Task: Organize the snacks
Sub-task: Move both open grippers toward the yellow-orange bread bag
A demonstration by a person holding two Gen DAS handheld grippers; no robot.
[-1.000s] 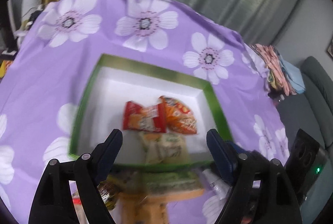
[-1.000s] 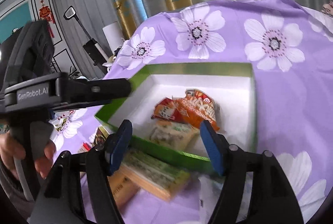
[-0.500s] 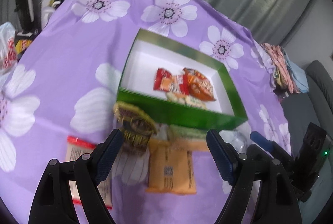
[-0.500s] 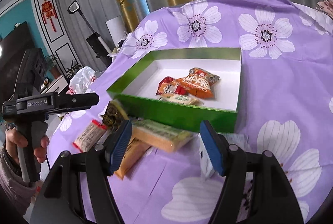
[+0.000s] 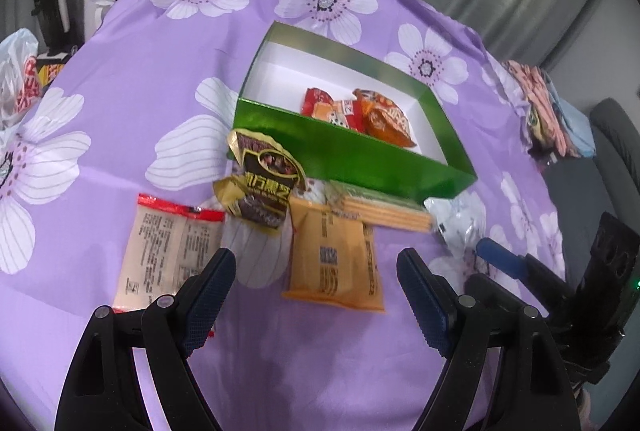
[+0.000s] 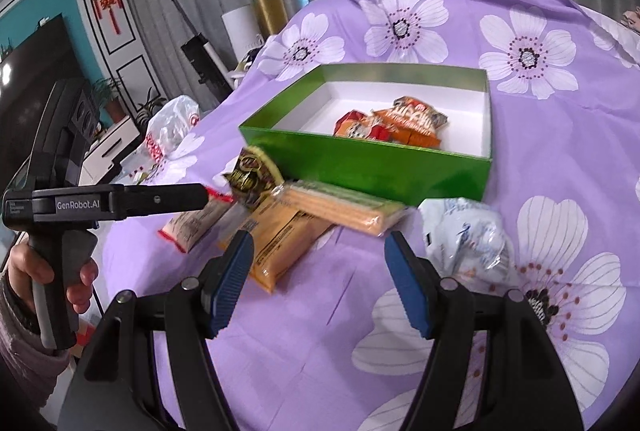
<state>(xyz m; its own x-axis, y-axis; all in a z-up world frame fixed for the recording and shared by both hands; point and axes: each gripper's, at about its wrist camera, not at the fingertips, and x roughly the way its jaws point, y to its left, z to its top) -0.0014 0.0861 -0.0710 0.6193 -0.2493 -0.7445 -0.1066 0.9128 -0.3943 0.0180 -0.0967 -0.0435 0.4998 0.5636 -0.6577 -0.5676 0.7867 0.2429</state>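
Two views show our snacks on the purple flowered tablecloth [image 5: 132, 79].

From the left wrist, our left gripper [image 5: 316, 283] hangs with its fingers apart and nothing between them. Just past its tips lie a beige packet with red ends [image 5: 170, 251] and an orange packet [image 5: 334, 255]. Beyond those a gold and black bag [image 5: 262, 179] leans against the near wall of the green box [image 5: 360, 159]. A flat packet of biscuit sticks [image 5: 384, 211] and a white crinkled bag [image 5: 460, 223] lie before that wall too. Inside the box we see a red packet [image 5: 328, 107] touching an orange bag [image 5: 386, 121].

From the right wrist, our right gripper [image 6: 320, 271] also has its fingers spread, holding nothing, above bare cloth. The white bag sits just right of its tips, the orange packet just left. At the left edge a hand [image 6: 60, 271] grips the other tool's handle.
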